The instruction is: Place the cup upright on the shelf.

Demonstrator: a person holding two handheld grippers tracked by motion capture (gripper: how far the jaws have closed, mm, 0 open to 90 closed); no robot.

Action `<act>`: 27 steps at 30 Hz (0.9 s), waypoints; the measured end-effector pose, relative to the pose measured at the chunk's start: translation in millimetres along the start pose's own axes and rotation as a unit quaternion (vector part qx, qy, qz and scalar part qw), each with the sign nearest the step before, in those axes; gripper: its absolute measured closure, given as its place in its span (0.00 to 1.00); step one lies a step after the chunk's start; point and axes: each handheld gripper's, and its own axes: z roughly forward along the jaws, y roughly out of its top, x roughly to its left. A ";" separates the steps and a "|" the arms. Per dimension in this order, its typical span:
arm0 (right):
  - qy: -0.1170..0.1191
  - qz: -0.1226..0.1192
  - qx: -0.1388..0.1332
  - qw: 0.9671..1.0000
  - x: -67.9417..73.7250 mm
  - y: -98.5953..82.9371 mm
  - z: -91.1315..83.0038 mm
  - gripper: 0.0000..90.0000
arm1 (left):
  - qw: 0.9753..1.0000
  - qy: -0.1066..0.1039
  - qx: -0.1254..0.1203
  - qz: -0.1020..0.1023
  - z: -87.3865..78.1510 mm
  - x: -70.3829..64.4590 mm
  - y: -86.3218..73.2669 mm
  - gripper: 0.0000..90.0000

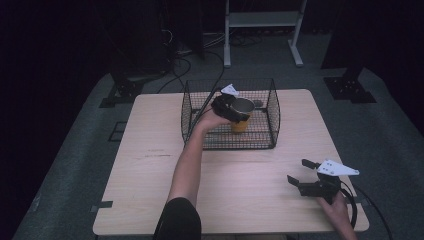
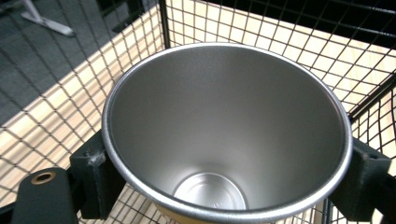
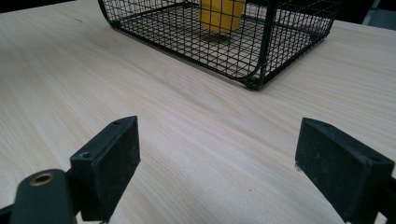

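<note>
Partly hidden in the high view: lower body of the cup (image 1: 240, 116), screened by the mesh of the wire basket (image 1: 272, 117) and by the left gripper (image 1: 231, 109); floor beyond the table (image 1: 150, 170) lost in darkness. Cut off in the left gripper view: cup base and yellow underside, at the bottom edge; only a sliver of yellow seen below the steel rim. Cup (image 2: 226, 135) seated squarely between the two black jaws, one pad pressing each side just below the rim, mouth open toward the camera, steel interior bare. Left gripper clamped on the cup, held inside the basket at upper centre of the high view, forearm reaching up from the bottom edge over the near basket wall. Unclear whether the cup rests on the basket floor or hangs above it. Right gripper (image 1: 306, 176) at lower right of the high view, jaws spread wide, nothing between them, hand low beside the table edge. Yellow cup body (image 3: 222, 15) visible through the mesh at top centre of the right gripper view, well apart from those jaws.
</note>
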 end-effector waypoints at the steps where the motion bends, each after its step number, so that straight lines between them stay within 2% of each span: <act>1: 0.000 0.001 0.000 1.000 0.0 0.0 -0.1 0.14 | 1.000 -0.002 0.004 0.001 2.6 -0.4 -0.5 0.15; 12: 0.000 0.001 -0.001 1.000 0.0 0.0 -0.2 0.14 | 1.000 -0.001 0.017 0.003 2.5 1.8 -3.2 0.15; 21: 0.000 0.000 -0.001 1.000 0.1 -0.1 -0.2 0.14 | 1.000 0.002 0.015 0.007 1.7 0.3 -2.6 0.08; 27: 0.000 0.000 -0.001 1.000 0.0 -0.1 -0.1 0.14 | 1.000 0.006 0.004 0.003 1.6 -0.7 -1.0 0.02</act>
